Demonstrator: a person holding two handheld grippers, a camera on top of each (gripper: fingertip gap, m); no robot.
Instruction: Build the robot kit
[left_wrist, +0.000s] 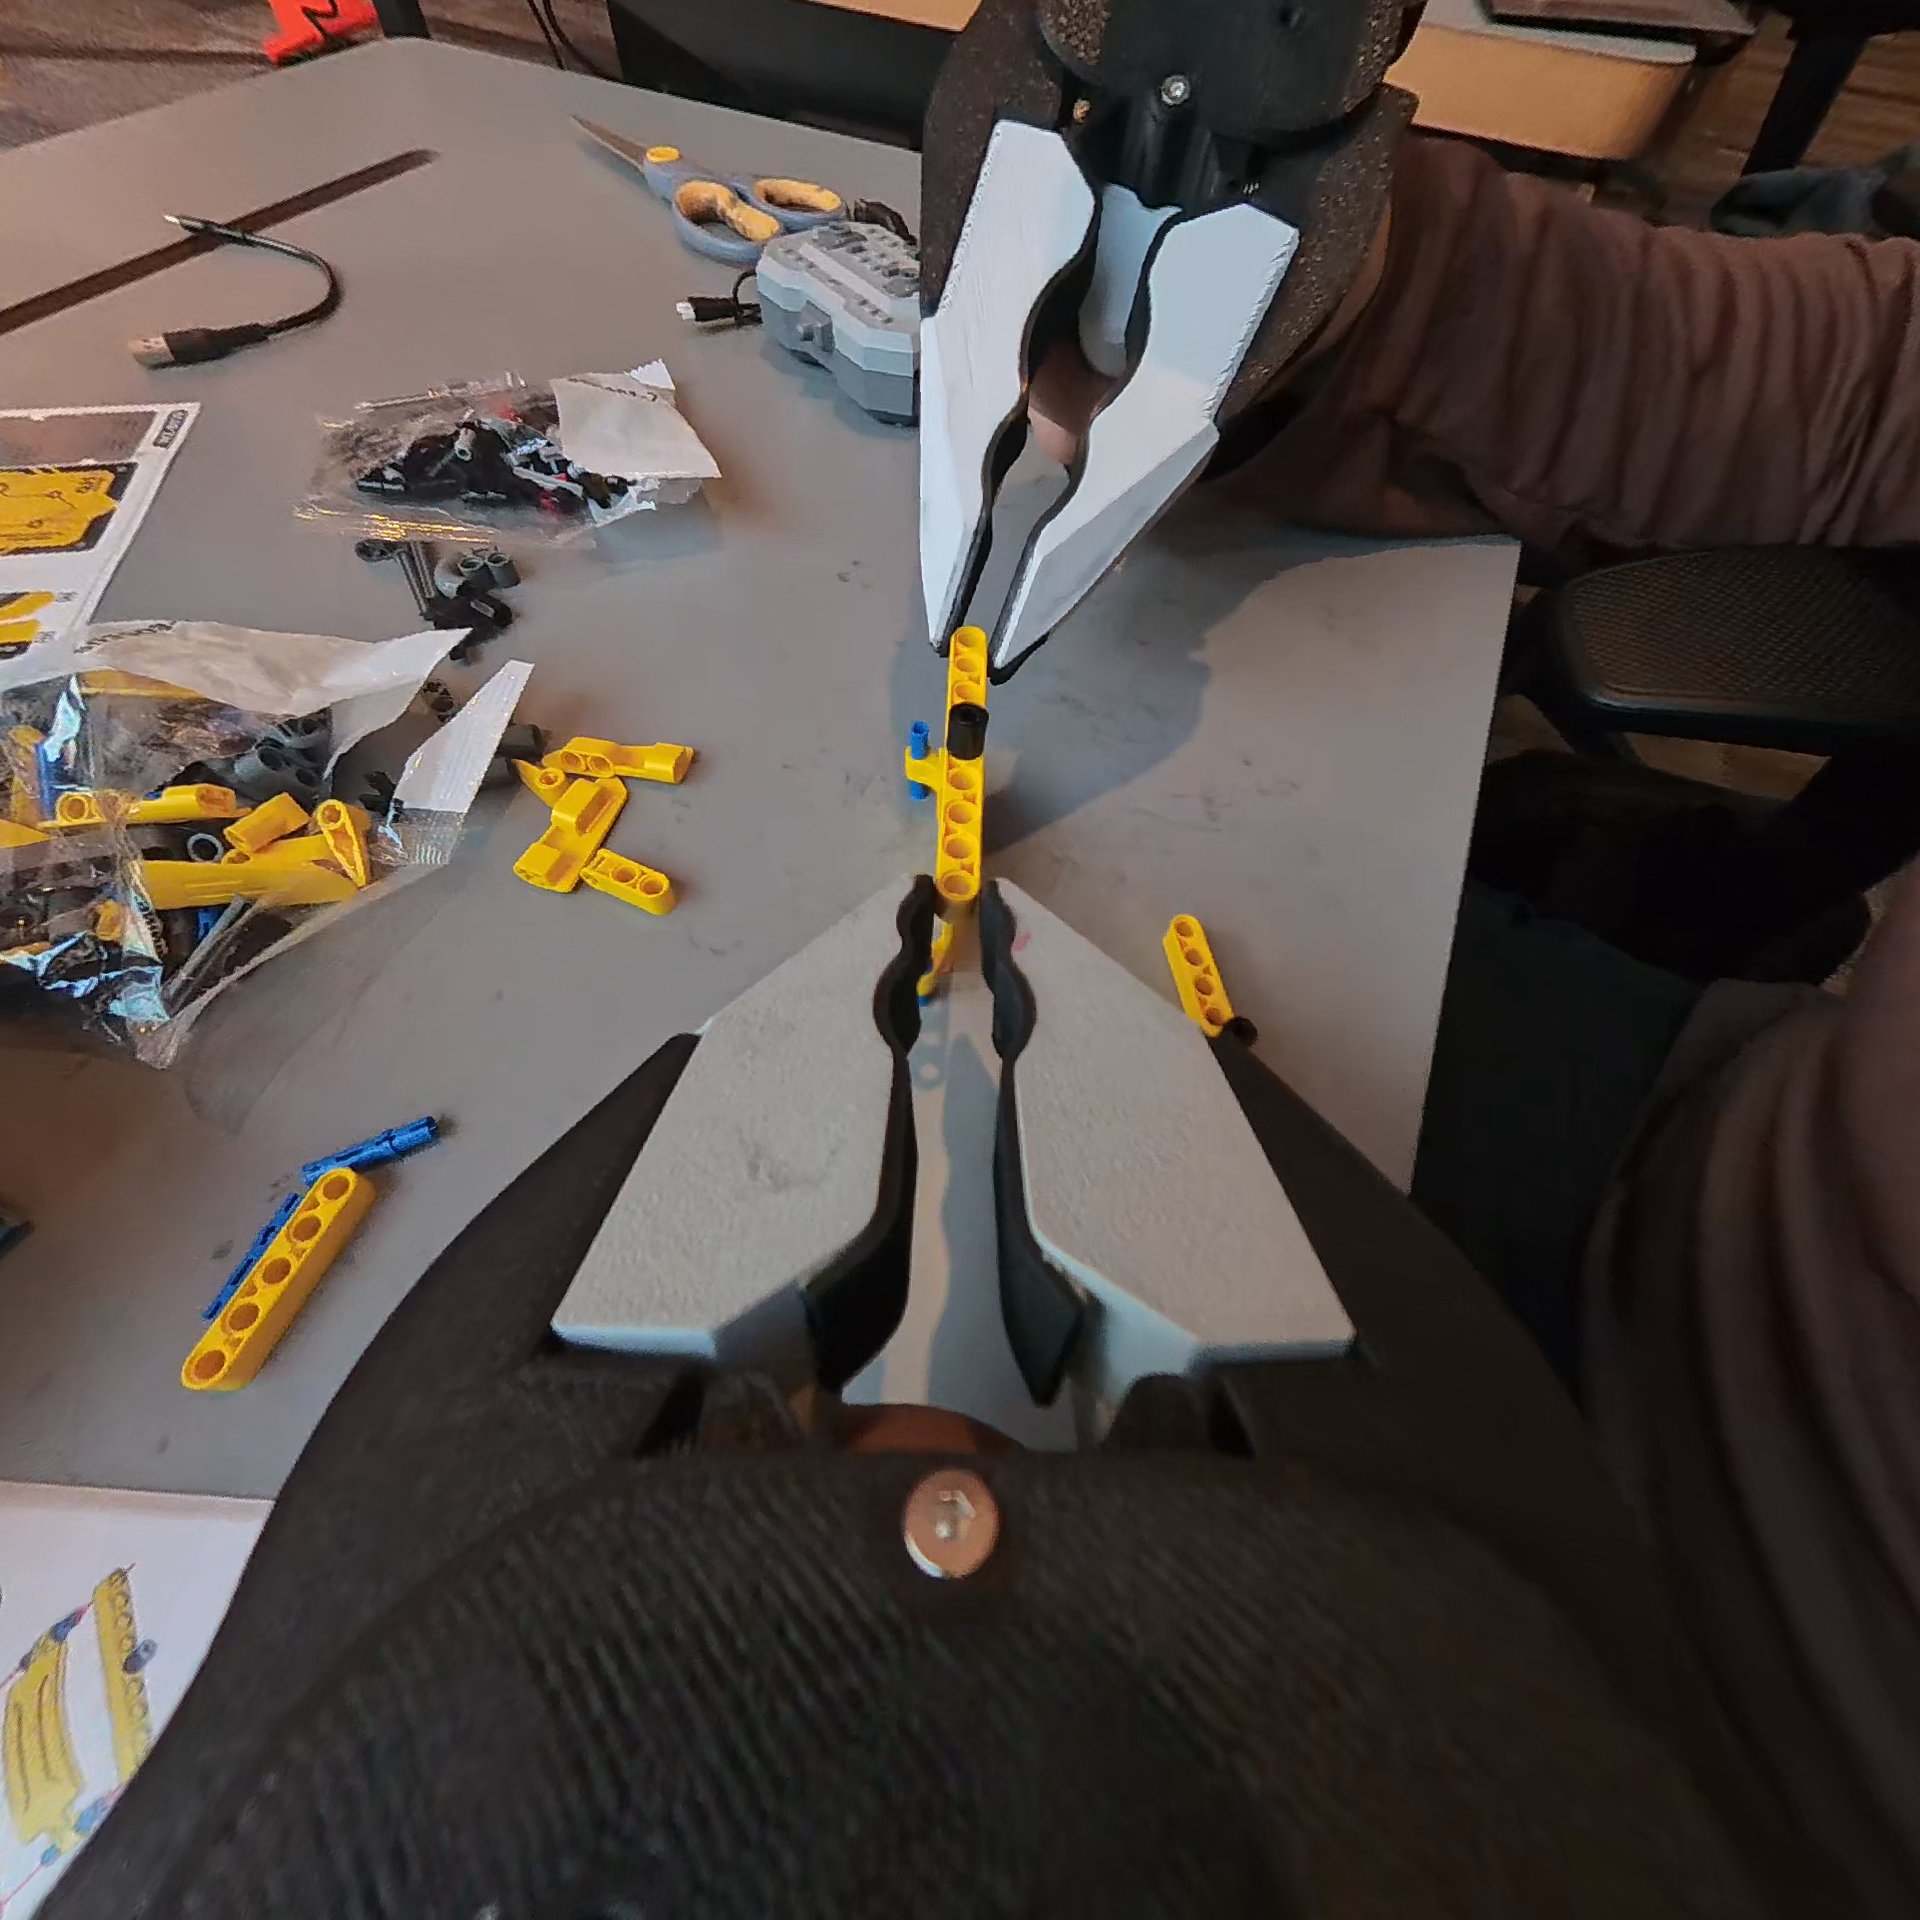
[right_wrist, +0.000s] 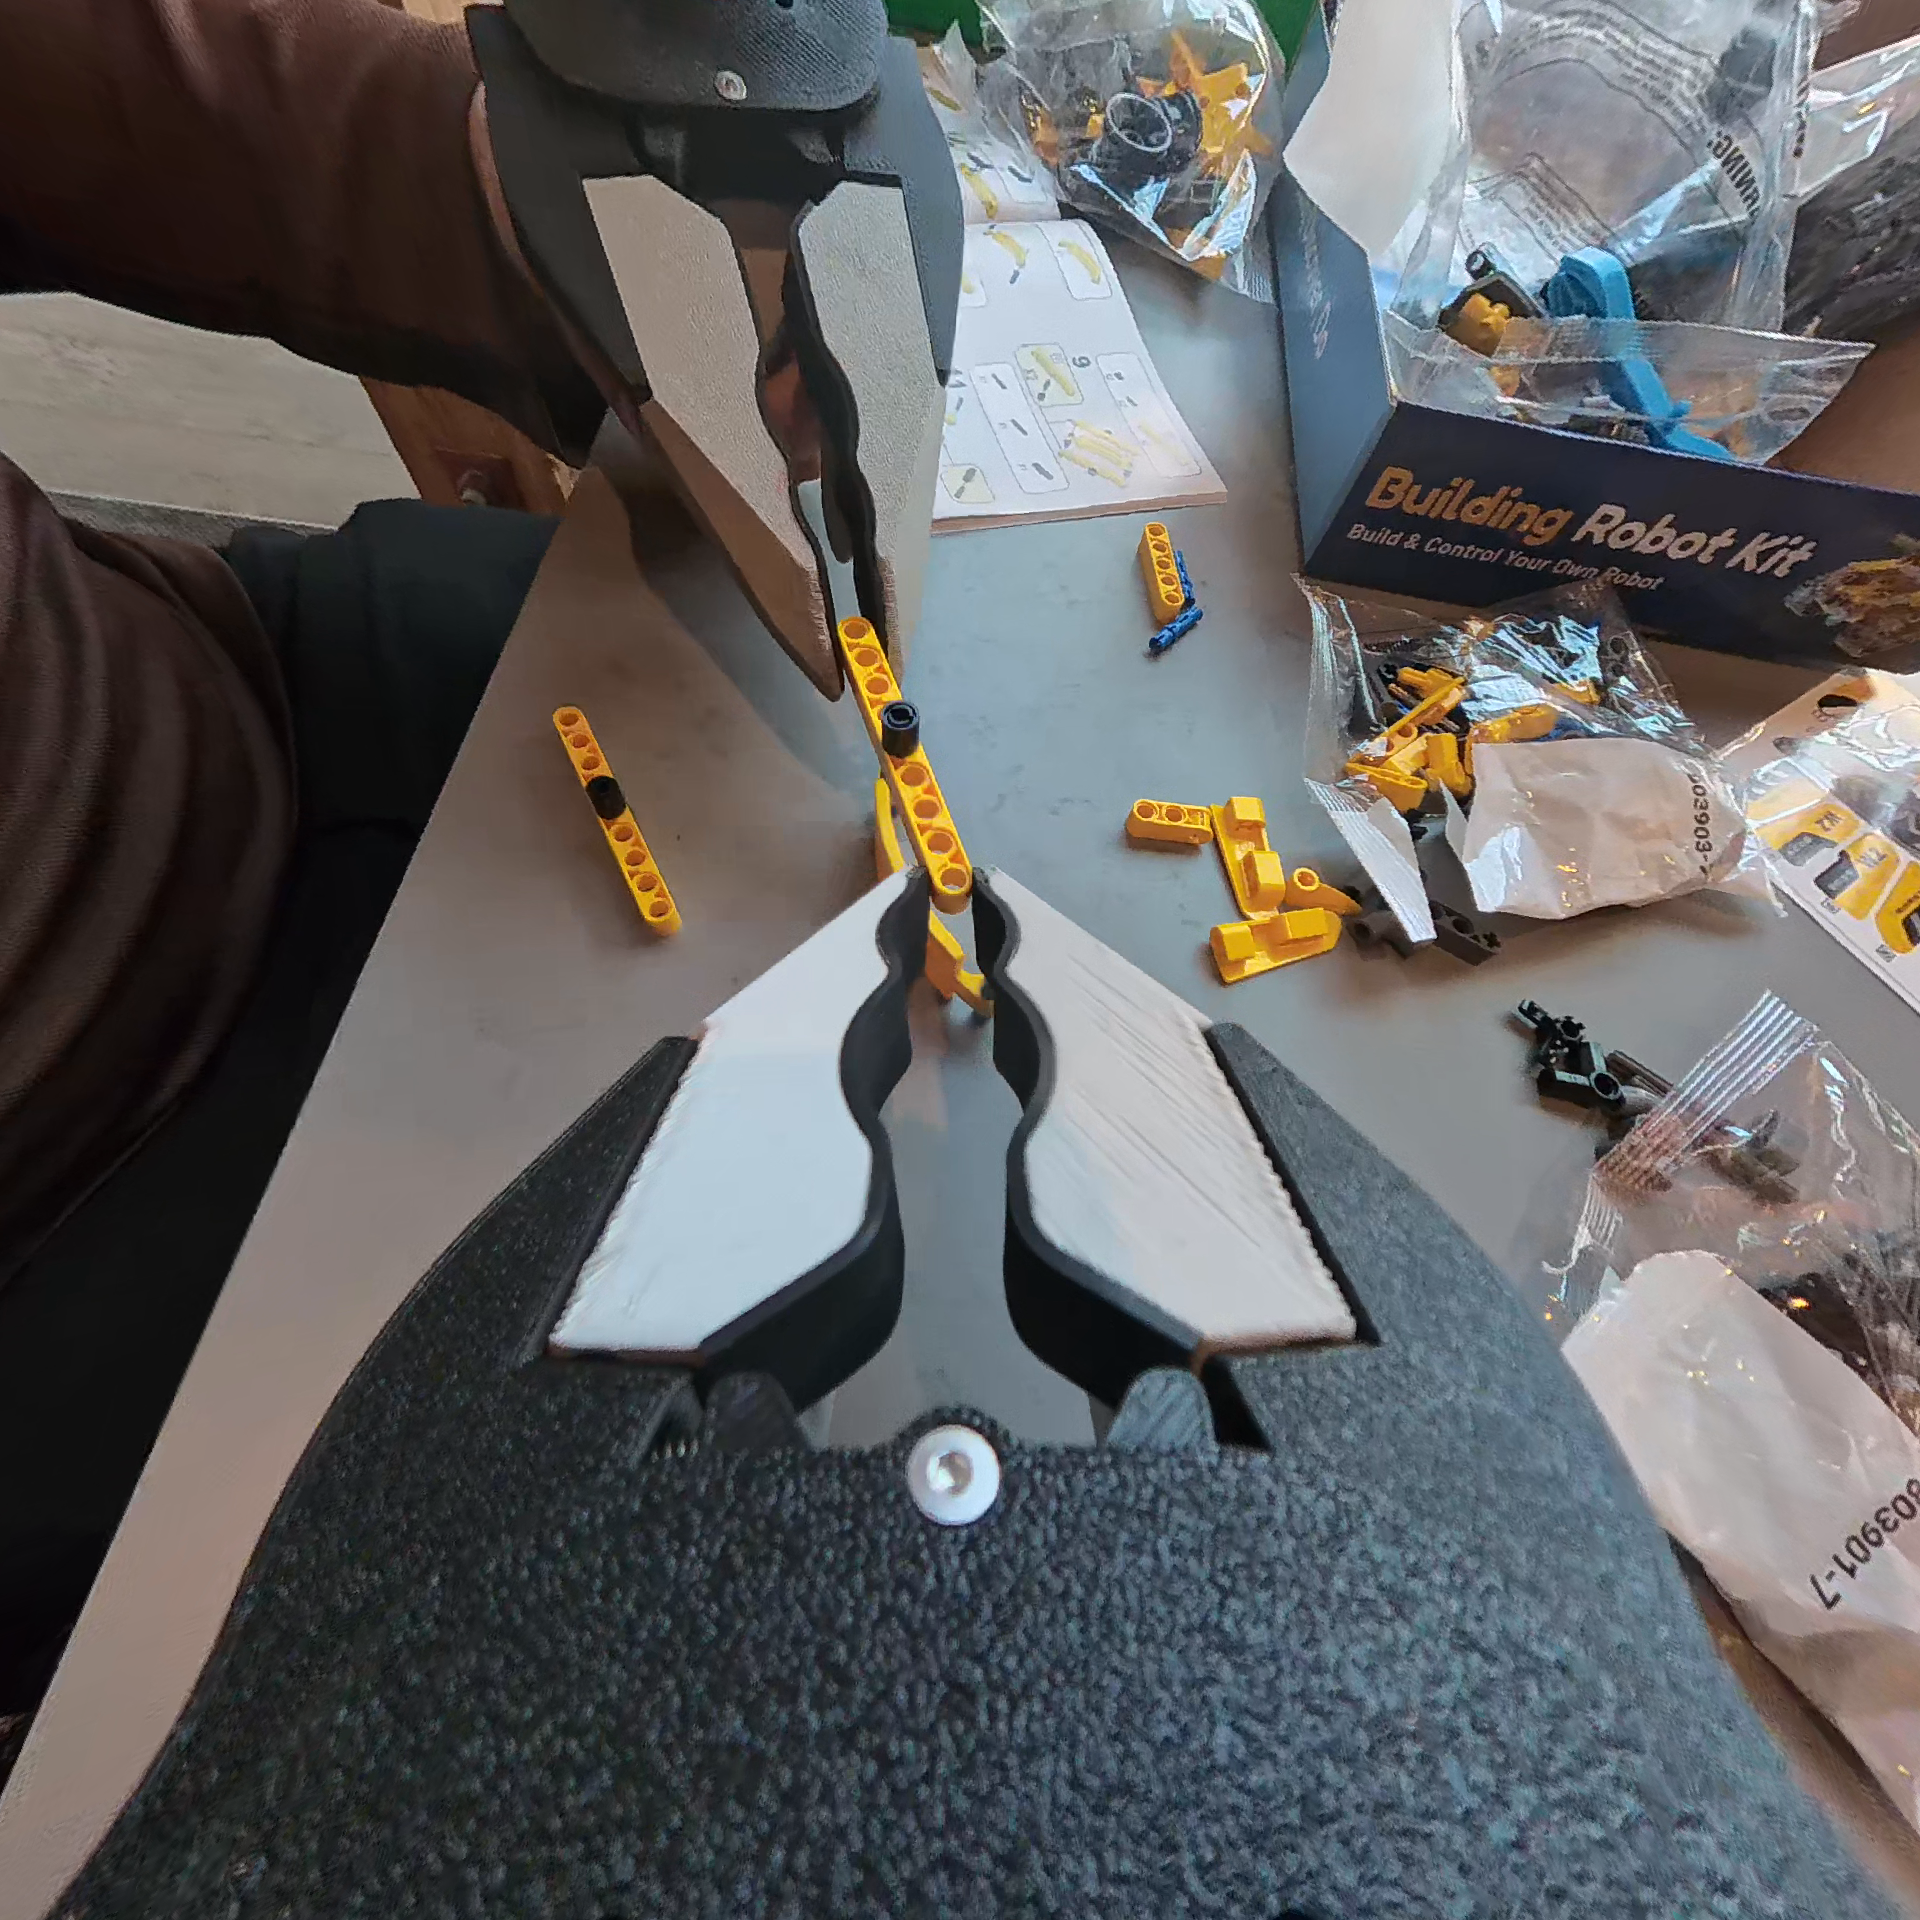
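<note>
A long yellow beam with holes (left_wrist: 961, 810) is held above the grey table (left_wrist: 1299, 748), one gripper at each end. A black pin (left_wrist: 971, 727) sticks out of its middle and a blue pin (left_wrist: 917, 758) sits on a small side piece. My left gripper (left_wrist: 954, 896) is shut on the near end. My right gripper (left_wrist: 968, 646) comes from the far side, shut on the other end. In the right wrist view my right gripper (right_wrist: 951, 885) clamps the beam (right_wrist: 914, 790), with its black pin (right_wrist: 900, 727), and the left gripper (right_wrist: 860, 665) holds the far end. A curved yellow piece (right_wrist: 951, 961) hangs below.
A second yellow beam with a black pin (right_wrist: 615, 821) lies near the table edge. Loose yellow parts (right_wrist: 1247, 894), a beam with blue pins (left_wrist: 275, 1278), open parts bags (left_wrist: 156, 831), scissors (left_wrist: 727, 197), a grey battery box (left_wrist: 842, 301), a booklet (right_wrist: 1060, 416) and a kit box (right_wrist: 1558, 509) surround them. My right fingertips sit around 5 centimetres from my left ones.
</note>
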